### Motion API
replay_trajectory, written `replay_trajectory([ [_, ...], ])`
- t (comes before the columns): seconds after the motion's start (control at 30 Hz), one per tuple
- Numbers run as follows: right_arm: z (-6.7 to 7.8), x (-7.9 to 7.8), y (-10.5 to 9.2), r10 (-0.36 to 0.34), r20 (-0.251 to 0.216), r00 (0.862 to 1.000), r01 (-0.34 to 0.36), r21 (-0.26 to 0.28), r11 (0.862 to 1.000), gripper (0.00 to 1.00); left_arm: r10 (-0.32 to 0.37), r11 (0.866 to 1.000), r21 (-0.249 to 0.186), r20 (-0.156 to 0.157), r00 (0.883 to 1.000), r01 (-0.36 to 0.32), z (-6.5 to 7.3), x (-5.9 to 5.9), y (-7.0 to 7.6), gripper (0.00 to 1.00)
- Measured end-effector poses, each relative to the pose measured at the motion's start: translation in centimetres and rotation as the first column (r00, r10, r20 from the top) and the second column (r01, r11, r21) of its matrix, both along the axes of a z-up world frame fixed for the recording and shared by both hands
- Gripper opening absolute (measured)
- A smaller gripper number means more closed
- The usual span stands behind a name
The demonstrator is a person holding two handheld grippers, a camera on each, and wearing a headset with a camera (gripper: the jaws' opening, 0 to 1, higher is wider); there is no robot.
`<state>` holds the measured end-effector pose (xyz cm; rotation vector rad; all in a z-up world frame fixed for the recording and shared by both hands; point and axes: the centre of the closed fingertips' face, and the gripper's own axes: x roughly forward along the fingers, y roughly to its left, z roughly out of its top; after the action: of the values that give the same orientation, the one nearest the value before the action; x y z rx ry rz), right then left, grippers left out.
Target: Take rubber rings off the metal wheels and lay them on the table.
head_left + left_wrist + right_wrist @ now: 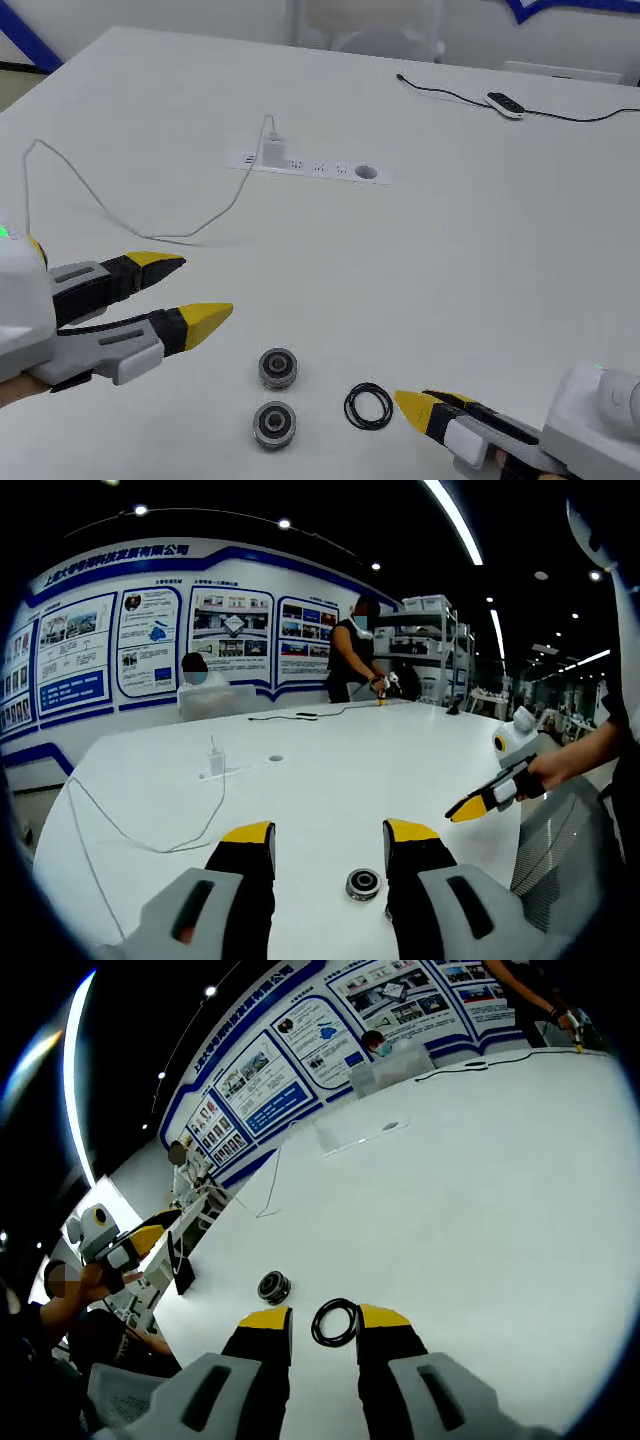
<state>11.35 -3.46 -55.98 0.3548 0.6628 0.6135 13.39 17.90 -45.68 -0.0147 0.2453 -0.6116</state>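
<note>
Right hand-held gripper cut off below.

Matt white table, shiny metal wheels, black rubber rings

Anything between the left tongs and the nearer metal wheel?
Nothing visible: bare white table lies between the open left tongs and the nearer round metal wheel; the loose black rubber rings lie off to the side, by the right tongs.

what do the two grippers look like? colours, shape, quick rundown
Both match. The left gripper and right gripper have grey bodies, white rear housings, and two tapered black fingers ending in pointed yellow tips. A small green light glows on the left's housing.
</note>
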Motion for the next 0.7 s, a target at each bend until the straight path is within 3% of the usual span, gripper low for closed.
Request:
replay_trajectory([
  [0.33,2.8,0.2,-2.7,-0.017,0.16,0.987,0.027,-0.061,0.998,0.33,0.076,0.997,0.012,-0.01,0.997,-0.076,-0.4,-1.1,2.5,0.52],
  [0.57,4.1,-0.2,-4.0,-0.026,0.214,0.976,0.041,-0.066,0.997,0.38,0.074,0.996,0.047,-0.036,0.997,-0.072,-1.6,-3.5,3.0,0.61],
  [0.7,4.1,-0.7,-4.9,0.016,0.258,0.966,0.021,-0.139,0.99,0.44,0.093,0.994,0.064,-0.064,0.994,-0.089,-2.8,-4.9,3.7,0.66],
])
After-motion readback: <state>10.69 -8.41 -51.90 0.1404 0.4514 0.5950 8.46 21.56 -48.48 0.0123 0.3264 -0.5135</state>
